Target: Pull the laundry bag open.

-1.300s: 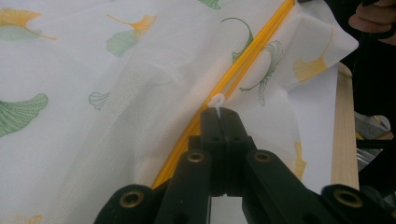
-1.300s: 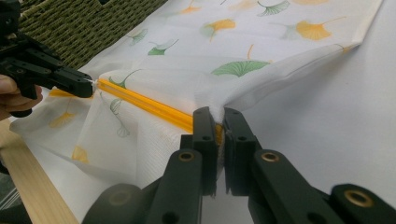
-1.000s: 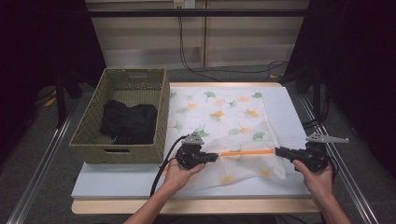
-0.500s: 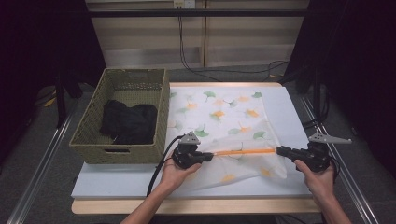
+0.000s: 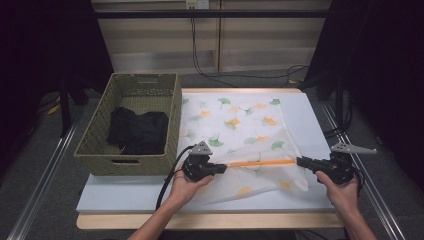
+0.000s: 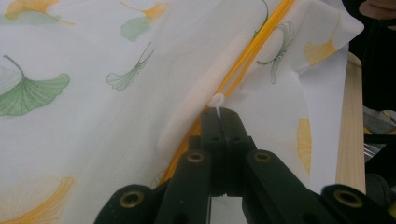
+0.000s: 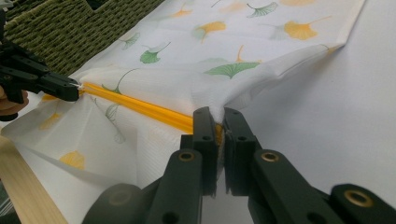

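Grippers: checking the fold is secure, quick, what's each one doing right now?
Left gripper: shut on the leaf-print cloth at its orange edge.
Right gripper: shut on the same cloth's orange edge.

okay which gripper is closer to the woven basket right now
Left. The left gripper sits just off the woven basket at its near right corner, shut on the leaf-print cloth. The right gripper holds the cloth's orange edge far across the table.

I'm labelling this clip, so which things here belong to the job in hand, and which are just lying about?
In the job:
- leaf-print cloth, orange edge pulled taut
- left gripper, shut on the cloth
- right gripper, shut on the cloth

Lying about:
- wicker basket
- black garment inside it
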### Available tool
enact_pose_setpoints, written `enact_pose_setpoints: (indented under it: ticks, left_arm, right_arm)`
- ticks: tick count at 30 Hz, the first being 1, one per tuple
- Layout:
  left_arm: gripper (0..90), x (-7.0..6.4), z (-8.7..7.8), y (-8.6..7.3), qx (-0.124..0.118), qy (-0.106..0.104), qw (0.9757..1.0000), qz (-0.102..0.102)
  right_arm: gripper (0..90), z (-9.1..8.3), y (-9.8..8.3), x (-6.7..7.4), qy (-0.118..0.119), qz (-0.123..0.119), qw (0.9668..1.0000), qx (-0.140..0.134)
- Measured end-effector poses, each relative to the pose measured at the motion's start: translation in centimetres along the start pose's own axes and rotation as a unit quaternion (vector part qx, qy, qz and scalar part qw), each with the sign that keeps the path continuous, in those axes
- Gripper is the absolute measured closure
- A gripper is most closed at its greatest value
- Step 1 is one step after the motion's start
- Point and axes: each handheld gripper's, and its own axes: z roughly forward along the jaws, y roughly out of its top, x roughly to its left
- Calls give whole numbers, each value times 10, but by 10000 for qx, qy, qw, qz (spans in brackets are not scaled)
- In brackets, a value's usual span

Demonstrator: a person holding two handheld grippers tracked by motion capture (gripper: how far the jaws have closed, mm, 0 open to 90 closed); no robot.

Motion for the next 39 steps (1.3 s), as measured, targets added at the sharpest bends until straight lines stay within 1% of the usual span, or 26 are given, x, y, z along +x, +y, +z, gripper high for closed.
enact_pose_setpoints:
  ticks: [1, 3, 4, 5, 7, 8, 9, 11, 13, 14, 18, 19, 20, 21, 23, 25, 27, 29, 30, 31, 33, 35, 36, 37, 38, 39]
  left_arm:
    - [900, -1, 0, 0, -18, -2, 10000, -1]
    - [900, -2, 0, 1, 57, 29, 10000, 66]
    - [900, -1, -1, 1, -25, -26, 10000, 21]
    - [900, 0, -2, 1, -66, -45, 10000, 17]
    - [900, 0, -4, 0, -5, 8, 10000, 2]
    - [900, 1, -5, -1, 64, 49, 10000, 43]
    - [900, 1, -6, -2, 51, 61, 10000, 11]
    - [900, 3, -8, -4, 31, 18, 10000, -28]
    - [900, 2, -8, -4, 90, 65, 9999, 8]
    - [900, 2, -8, -3, 59, 70, 10000, -14]
    - [900, 3, -12, -4, 97, 81, 9999, 33]
    - [900, 4, -14, -5, 117, 133, 9998, 18]
    - [900, 5, -16, -6, 51, 129, 9999, -31]
    - [900, 6, -17, -7, 53, 130, 9999, -39]
    - [900, 6, -18, -9, -27, 87, 9999, -101]
    - [900, 4, -18, -9, -4, 123, 9999, -33]
    - [900, 4, -20, -8, 1, 103, 9999, 0]
    - [900, 4, -21, -8, 30, 129, 9999, 6]
    - [900, 4, -21, -9, -8, 110, 9999, -8]
    - [900, 4, -22, -9, 77, 155, 9998, 48]
    - [900, 3, -20, -10, 38, 120, 9999, -11]
    - [900, 4, -20, -11, 64, 107, 9999, 7]
    - [900, 3, -20, -10, 104, 165, 9998, 29]
    - [900, 4, -19, -11, 60, 122, 9999, -21]
    - [900, 5, -20, -12, 97, 146, 9998, 33]
    - [900, 5, -21, -13, 88, 133, 9999, 18]
  right_arm:
    - [854, 0, 0, 0, 24, 18, 10000, 4]
    - [854, 1, 0, 0, -13, 11, 10000, 23]
    - [854, 0, 0, 0, -18, 19, 10000, 13]
    - [854, 0, 0, 0, 3, 32, 10000, 6]
    - [854, 0, 0, 1, -22, 19, 10000, 22]
    - [854, 0, 0, 1, -15, 8, 10000, 18]
    - [854, 1, 0, 1, -10, 21, 10000, 20]
    - [854, 1, -1, 0, -32, -1, 10000, 27]
    - [854, 2, -1, 0, -32, -3, 10000, 36]
    - [854, 2, -1, 0, -38, -2, 10000, 59]
    - [854, 2, 0, 1, -17, -15, 10000, 42]
    - [854, 2, 0, 1, -5, -4, 10000, 38]
    - [854, 2, -1, 1, -14, -21, 10000, 38]
    - [853, 2, -1, 1, -16, -21, 10000, 42]
    - [853, 2, -1, 1, 10, -5, 10000, 35]
    - [853, 2, -1, 1, 5, -30, 10000, 27]
    - [853, 2, -1, 1, 15, -20, 10000, 27]
    - [853, 2, -1, 2, 31, -25, 10000, 15]
    - [853, 2, -1, 2, 20, -30, 10000, 17]
    - [853, 3, -1, 2, 17, -40, 10000, 30]
    - [853, 3, -1, 3, 27, -26, 10000, 47]
    - [853, 3, -1, 2, 16, -39, 10000, 23]
    - [853, 2, -1, 1, 16, -47, 10000, 33]
    - [853, 2, -1, 1, 11, -34, 10000, 29]
    - [853, 2, -1, 0, 19, -14, 10000, 35]
    - [853, 2, -1, 0, -3, -20, 10000, 43]
